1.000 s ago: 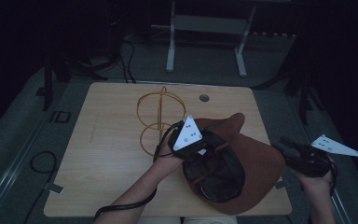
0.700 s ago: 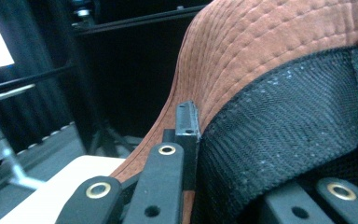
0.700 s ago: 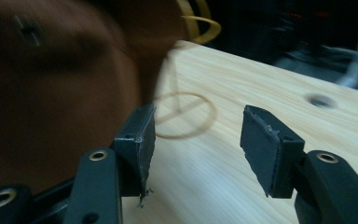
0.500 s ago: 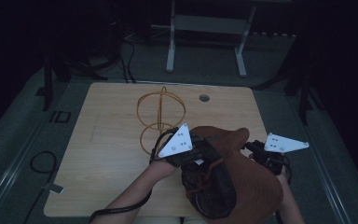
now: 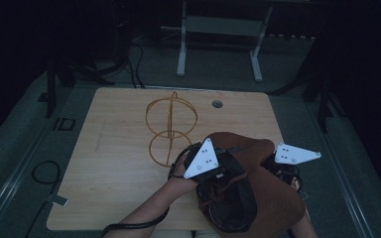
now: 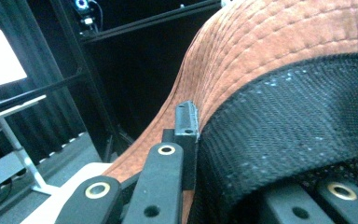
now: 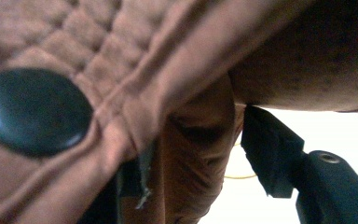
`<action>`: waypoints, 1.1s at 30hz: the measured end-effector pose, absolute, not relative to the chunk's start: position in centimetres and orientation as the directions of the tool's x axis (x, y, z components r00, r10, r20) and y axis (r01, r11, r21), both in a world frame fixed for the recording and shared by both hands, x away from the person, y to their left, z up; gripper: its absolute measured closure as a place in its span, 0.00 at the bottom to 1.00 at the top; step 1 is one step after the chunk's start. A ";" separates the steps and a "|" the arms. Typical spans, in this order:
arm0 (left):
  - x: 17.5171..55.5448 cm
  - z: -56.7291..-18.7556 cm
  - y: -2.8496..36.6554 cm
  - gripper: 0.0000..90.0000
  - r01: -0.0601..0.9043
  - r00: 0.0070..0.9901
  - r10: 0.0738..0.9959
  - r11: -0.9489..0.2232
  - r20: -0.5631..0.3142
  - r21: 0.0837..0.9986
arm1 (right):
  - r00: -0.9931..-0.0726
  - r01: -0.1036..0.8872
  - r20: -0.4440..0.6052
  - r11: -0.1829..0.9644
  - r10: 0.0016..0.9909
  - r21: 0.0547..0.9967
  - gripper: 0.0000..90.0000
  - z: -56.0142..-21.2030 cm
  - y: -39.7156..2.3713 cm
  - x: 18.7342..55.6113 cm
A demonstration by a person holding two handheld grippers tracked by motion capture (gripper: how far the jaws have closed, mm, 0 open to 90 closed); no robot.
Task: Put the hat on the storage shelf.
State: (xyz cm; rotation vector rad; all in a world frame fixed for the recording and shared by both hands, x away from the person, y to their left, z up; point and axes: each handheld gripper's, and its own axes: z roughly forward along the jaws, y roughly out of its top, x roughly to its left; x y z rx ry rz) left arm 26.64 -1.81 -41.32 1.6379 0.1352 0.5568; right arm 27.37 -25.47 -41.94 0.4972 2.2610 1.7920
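Hat (image 5: 258, 193): brown, quilted stitching, black mesh lining (image 6: 298, 140), dark round button (image 7: 32, 109); held upside down above the near right part of the desk (image 5: 114, 163), opening turned upward, between the two claws. Left claw (image 5: 218, 171): closed on the hat's rim at its left side; in the left gripper view one black jaw is pressed against the brown outer face, the other is hidden under the mesh lining. Grey three-cornered plate seen on top of it. Right claw (image 5: 278, 171): at the hat's right edge, partly covered by brown fabric; its jaws have just been closing, with a fold of the hat between them; whether the pads press on the fabric cannot be told. Wire stand (image 5: 171, 129): two golden rings on a ring base, placed upright at mid-desk, just beyond the left claw and apart from the hat. Desk: light wood, round hole (image 5: 217, 104) near the far edge.
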 end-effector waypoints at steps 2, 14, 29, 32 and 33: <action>26.7 -41.3 -2.0 0.95 -0.226 0.876 0.400 -0.156 0.271 0.962 | -0.924 0.139 0.057 0.192 0.378 0.971 0.56 -41.9 -25.5 27.5; 26.9 -40.9 -1.9 0.94 -0.201 0.891 0.380 -0.162 0.249 0.966 | -0.935 0.186 0.120 0.177 0.333 0.966 0.96 -41.7 -25.3 27.9; 26.9 -39.3 -0.6 0.52 -0.152 0.886 0.418 -0.144 0.200 0.978 | -0.925 0.185 0.125 0.139 0.359 0.973 0.97 -40.7 -26.8 27.5; 26.8 -39.3 0.1 0.46 -0.136 0.886 0.426 -0.140 0.183 0.981 | -0.919 0.188 0.134 0.114 0.370 0.976 0.97 -40.4 -27.5 27.7; 26.8 -39.3 0.4 0.46 -0.133 0.884 0.431 -0.140 0.181 0.981 | -0.915 0.185 0.131 0.109 0.381 0.977 0.97 -40.2 -27.8 27.7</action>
